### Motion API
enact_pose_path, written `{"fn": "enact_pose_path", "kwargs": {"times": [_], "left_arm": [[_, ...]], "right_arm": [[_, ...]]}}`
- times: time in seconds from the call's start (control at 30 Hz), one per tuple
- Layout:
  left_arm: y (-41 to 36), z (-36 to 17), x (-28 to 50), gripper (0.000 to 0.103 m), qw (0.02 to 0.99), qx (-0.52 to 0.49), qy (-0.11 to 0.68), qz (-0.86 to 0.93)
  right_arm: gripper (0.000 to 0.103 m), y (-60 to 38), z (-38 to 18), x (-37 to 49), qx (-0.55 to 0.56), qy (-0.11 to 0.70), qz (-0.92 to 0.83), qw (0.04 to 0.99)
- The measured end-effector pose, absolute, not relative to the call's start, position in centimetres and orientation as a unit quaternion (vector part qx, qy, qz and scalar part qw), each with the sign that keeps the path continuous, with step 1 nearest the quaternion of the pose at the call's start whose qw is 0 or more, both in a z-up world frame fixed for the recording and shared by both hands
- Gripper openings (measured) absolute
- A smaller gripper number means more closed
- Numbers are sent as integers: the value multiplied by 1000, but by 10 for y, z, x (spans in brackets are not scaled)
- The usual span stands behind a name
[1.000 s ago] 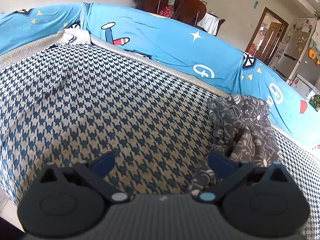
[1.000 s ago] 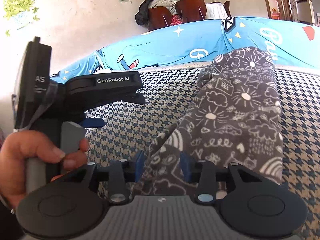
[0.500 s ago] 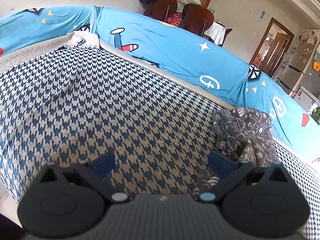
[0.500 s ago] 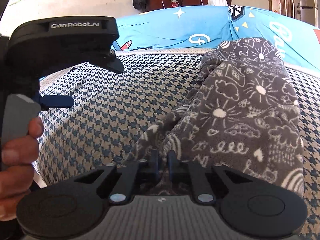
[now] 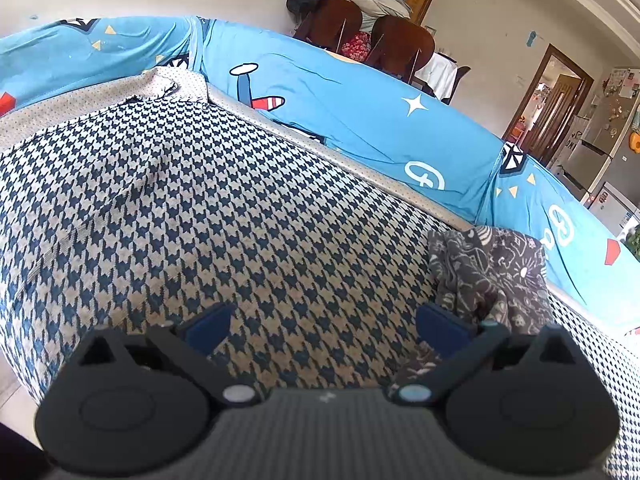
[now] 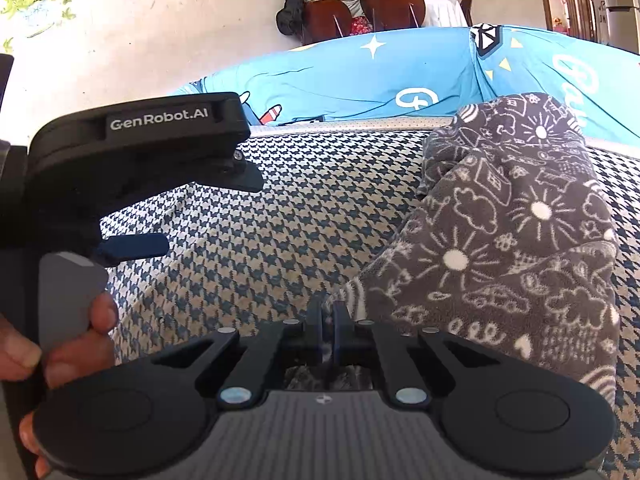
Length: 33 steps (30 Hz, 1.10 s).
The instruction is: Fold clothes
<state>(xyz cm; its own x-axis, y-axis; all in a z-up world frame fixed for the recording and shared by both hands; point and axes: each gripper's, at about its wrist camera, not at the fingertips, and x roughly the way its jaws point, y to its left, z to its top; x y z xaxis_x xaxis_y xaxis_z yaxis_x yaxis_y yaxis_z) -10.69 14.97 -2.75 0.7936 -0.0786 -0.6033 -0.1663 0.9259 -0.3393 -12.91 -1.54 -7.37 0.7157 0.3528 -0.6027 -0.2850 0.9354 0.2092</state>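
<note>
A dark grey fleece garment [image 6: 500, 240] with white doodle print lies crumpled on the houndstooth sofa seat [image 6: 300, 220], its far end against the backrest. My right gripper [image 6: 327, 312] is shut on the garment's near left edge, with a thin fold of cloth pinched between the blue pads. In the left wrist view the same garment [image 5: 496, 264] lies at the right, just beyond the right finger. My left gripper [image 5: 324, 316] stands wide open over bare seat with nothing between its fingers. A hand [image 6: 60, 344] holds its handle at the left of the right wrist view.
A bright blue cartoon-print sheet [image 5: 360, 120] covers the sofa's backrest and arm. Behind the sofa stand brown chairs [image 5: 360, 28] piled with clothes. A doorway [image 5: 552, 100] and a fridge [image 5: 600, 160] are at the far right. The seat's front edge drops off at the near left.
My right gripper's jaws have closed from partly open onto the garment's near edge. The left gripper has stayed open and has hardly moved.
</note>
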Motion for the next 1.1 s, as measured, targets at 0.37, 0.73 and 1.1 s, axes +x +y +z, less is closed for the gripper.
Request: {"fn": "enact_pose_path", "kwargs": {"times": [0.37, 0.73, 1.1], "left_arm": [[149, -26, -108, 103, 930, -185, 316, 27], [144, -30, -104, 103, 927, -180, 330, -3], [140, -33, -103, 103, 924, -176, 340, -19]], "right_arm": [[8, -6, -95, -102, 34, 364, 175, 914], [10, -39, -80, -126, 97, 349, 174, 916], [10, -51, -73, -176, 100, 358, 222, 901]]}}
